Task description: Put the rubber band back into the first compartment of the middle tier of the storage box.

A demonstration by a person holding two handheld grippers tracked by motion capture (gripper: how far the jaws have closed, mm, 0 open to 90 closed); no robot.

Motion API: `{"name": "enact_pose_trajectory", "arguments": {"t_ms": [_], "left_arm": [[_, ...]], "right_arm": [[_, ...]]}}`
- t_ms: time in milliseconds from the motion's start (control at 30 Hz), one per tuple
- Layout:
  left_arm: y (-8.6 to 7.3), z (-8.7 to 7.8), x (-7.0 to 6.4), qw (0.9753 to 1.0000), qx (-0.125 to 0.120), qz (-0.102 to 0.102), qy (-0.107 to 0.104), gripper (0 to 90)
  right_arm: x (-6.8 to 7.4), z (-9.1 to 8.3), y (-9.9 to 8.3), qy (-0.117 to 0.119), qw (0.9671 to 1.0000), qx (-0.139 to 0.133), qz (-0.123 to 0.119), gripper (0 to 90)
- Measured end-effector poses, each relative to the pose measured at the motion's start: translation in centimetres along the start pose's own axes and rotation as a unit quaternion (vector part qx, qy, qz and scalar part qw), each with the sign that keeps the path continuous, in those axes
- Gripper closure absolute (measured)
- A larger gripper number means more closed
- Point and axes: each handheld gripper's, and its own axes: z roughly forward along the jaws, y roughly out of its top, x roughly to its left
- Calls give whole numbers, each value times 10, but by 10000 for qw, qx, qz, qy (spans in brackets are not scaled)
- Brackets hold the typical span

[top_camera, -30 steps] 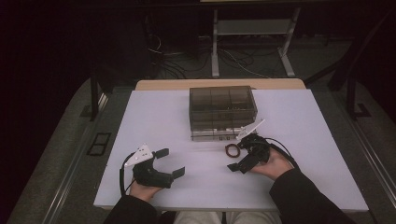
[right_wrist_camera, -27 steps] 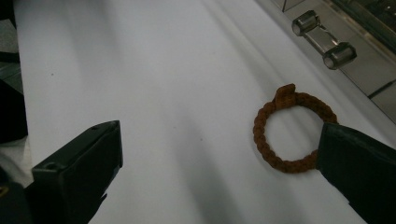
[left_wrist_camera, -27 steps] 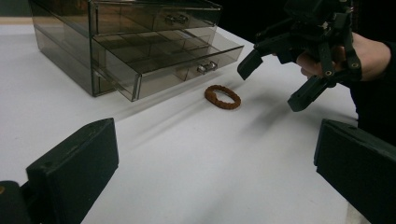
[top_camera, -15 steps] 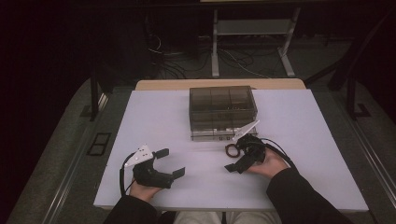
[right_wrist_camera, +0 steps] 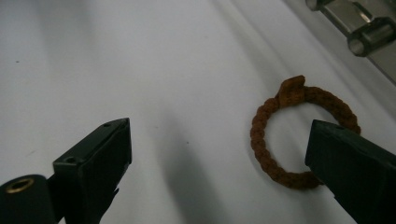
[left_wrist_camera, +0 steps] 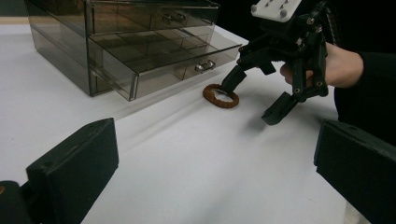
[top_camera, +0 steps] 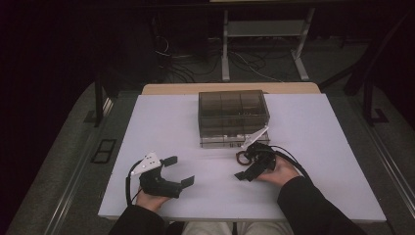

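A brown braided ring lies flat on the white table, just in front of a smoky clear drawer box. The box's lowest drawer is pulled partly out. My right gripper is open and low over the table, one jaw tip resting at the ring and the other off to the side. In the right gripper view the ring sits close to the right-hand jaw of the right gripper. My left gripper rests open at the front left with nothing between its jaws.
A metal drawer handle pokes in close above the ring. Bare table surface lies between the two grippers. Behind the table are a wooden edge, a metal stand and cables on a dark floor.
The right gripper has crept slightly down and left, settling closer over the ring. The ring, drawer box and left gripper have stayed put.
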Motion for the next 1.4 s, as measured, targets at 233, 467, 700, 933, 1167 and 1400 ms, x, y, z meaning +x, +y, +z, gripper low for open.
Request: {"name": "enact_pose_trajectory", "arguments": {"t_ms": [233,467,700,933,1167,1400], "left_arm": [[0,0,0,10000,-1,-4,-4,0],[0,0,0,10000,-7,-4,-6,0],[0,0,0,10000,-5,2,-18,0],[0,0,0,10000,-9,1,-17,0],[0,0,0,10000,-13,3,-17,0],[0,0,0,10000,-10,-2,-19,0]], "right_arm": [[-1,2,0,-57,9999,-24,-82,168],[1,1,1,-139,9997,-74,-206,362],[0,2,1,-224,9995,-59,-214,496],[2,2,2,-587,9979,-33,-278,653],[2,1,2,-659,9975,-34,-260,805],[-4,-2,0,-411,9991,32,-101,846]]}}
